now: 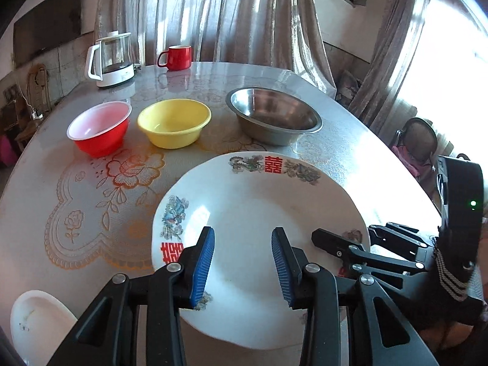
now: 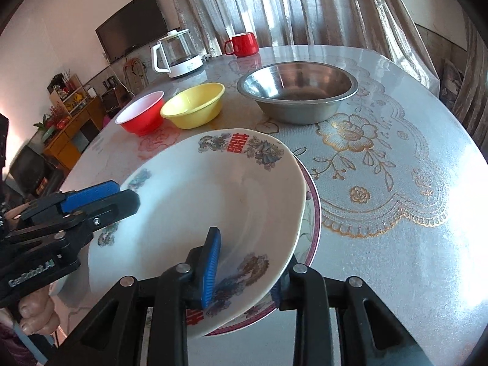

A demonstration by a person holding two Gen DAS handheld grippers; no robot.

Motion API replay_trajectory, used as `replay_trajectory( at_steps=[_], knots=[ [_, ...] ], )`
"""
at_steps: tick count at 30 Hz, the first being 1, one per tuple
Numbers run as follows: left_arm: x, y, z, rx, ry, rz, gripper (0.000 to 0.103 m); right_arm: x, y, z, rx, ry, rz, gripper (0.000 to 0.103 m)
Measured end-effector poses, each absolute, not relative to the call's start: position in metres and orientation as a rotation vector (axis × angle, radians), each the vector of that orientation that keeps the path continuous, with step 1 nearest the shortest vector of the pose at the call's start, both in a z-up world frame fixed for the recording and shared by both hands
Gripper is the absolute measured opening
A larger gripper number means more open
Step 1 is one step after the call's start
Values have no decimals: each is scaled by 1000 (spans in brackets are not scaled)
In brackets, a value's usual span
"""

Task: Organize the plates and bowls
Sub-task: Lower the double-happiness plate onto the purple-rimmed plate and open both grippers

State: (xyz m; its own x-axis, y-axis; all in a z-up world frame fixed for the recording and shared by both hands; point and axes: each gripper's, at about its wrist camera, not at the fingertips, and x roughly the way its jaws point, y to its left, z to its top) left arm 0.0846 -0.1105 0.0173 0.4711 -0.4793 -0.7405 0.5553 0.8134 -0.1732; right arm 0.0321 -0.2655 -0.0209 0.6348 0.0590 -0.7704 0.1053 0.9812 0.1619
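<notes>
A white plate printed with red characters lies on a pink-rimmed plate at the near side of the table. My right gripper straddles the white plate's near rim, one blue pad over the plate and the other under the rim; the jaws stand apart and do not look clamped. My left gripper hovers open over the white plate, nothing between its blue pads. In the right wrist view the left gripper sits over the plate's left edge. Farther back stand a red bowl, a yellow bowl and a steel bowl.
A glass kettle and a red mug stand at the round table's far edge. A white rounded object sits at the lower left. A person's hand holds the left gripper.
</notes>
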Motion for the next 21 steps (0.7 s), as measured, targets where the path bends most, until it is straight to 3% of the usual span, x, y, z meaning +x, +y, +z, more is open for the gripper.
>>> replay_trajectory(
  at_steps=[6,8,10,21],
  knots=[
    [95,-79,12,-13,899,-522,41,26,-276,-21,204,868,-66,31],
    [100,-65,12,-72,899,-488,45,25,-278,-20,213,864,-74,29],
    [104,-57,9,-109,911,-468,55,23,-280,-18,222,855,-82,29],
    [105,-82,-6,-72,953,-500,60,8,-291,-12,238,803,-133,30]
  ],
)
